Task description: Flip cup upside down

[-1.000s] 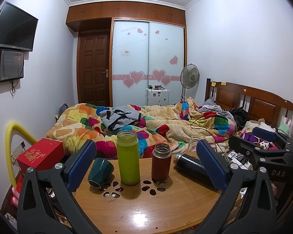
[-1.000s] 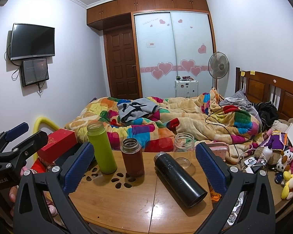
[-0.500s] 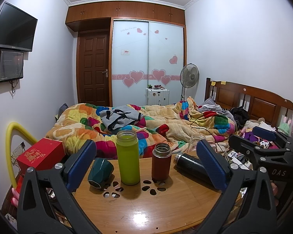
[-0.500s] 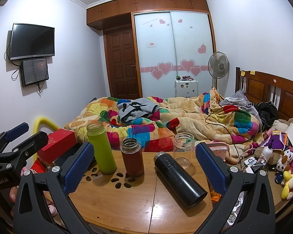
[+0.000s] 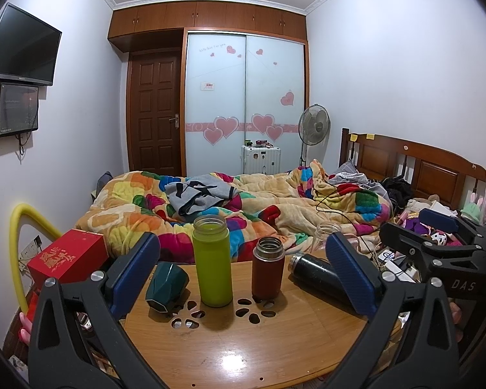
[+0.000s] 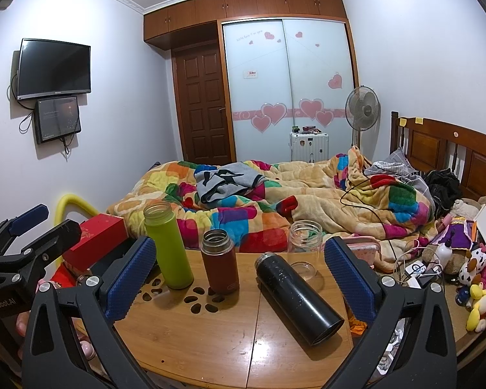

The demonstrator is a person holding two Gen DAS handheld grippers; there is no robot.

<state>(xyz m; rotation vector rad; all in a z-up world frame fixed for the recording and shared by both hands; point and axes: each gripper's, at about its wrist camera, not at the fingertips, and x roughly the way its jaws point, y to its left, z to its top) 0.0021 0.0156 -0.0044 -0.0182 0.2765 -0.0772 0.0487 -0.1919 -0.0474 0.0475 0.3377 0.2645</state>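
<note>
On the round wooden table a lime-green bottle and a brown-red flask stand upright, both open-topped. A dark green faceted cup lies tilted on its side at the left. A black flask lies on its side at the right, and a clear glass jar stands behind it. My left gripper is open and empty, held back from the bottles. My right gripper is open and empty, in front of the brown-red flask and the black flask. The green bottle also shows in the right wrist view.
A red box sits left of the table beside a yellow tube. A bed with a colourful quilt lies behind the table. Toys, chargers and cables crowd the right side. The table has paw-shaped cut-outs.
</note>
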